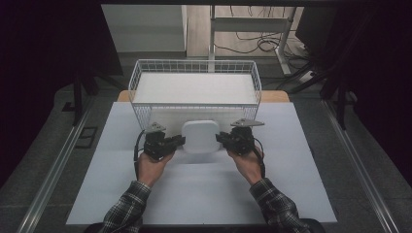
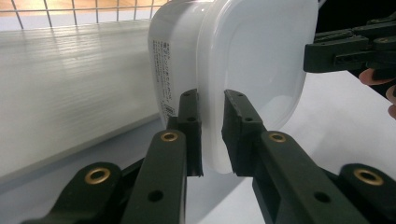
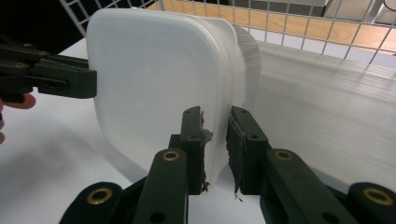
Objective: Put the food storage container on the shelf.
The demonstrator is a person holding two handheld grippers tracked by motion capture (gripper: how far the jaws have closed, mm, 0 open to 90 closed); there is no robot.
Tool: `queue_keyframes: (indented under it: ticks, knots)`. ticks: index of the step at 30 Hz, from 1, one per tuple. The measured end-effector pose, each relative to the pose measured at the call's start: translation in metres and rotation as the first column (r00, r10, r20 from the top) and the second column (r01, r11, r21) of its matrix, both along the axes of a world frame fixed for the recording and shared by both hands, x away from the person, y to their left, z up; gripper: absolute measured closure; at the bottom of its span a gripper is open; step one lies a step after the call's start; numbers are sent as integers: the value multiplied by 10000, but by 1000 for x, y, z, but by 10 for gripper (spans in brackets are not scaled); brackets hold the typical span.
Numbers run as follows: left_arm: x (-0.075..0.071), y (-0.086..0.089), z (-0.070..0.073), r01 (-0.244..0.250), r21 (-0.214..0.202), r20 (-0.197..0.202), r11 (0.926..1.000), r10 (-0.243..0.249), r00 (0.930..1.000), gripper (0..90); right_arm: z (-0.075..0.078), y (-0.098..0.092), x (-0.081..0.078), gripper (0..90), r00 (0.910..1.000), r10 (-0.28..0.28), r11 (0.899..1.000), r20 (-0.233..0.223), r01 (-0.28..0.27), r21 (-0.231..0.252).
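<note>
1. I count one white plastic container (image 1: 199,136), one wire basket (image 1: 194,87), and two grippers, one in each of my hands.
2. The container is milky and translucent, squarish with rounded corners, with a lid whose rim stands out around the body. In the left gripper view a printed label (image 2: 163,74) runs down its side wall.
3. In the high view the container sits between the two grippers, toward the far edge of the surface (image 1: 97,194), just in front of the basket's near wall. From the gripper views it appears lifted, with its flat face turned toward me; I cannot tell for sure whether it touches the basket.
4. The left gripper (image 2: 212,135) has its jaws clenched on the lid rim at the container's left edge; the rim runs down between the two pads.
5. The right gripper (image 3: 215,144) grips the rim at the opposite edge in the same way, jaws pressed on either side of it.
6. Each gripper view shows the other gripper's jaws on the container's far edge.
7. The basket is white, with a pale flat panel lying inside it.
</note>
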State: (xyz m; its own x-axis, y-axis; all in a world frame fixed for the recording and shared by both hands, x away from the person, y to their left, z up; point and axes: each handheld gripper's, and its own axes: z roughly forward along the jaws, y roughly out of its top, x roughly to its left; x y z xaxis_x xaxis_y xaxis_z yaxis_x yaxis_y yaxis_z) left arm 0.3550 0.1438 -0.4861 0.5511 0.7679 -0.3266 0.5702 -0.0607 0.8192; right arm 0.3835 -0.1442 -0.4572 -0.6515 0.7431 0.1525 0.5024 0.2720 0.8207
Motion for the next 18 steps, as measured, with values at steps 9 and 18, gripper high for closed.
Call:
queue_keyframes:
  ticks: [9, 18]
  knots:
    - [10, 2, -4, -123, 203, -245, 9997, 128, 9996, 778, -10, 4, 13, 761, 9993, -99, 9999, -348, 100, 10]
    - [21, 4, -11, -265, 81, -492, 9996, 268, 9984, 772, -17, 5, 22, 754, 9983, -81, 9999, -586, 87, 104]
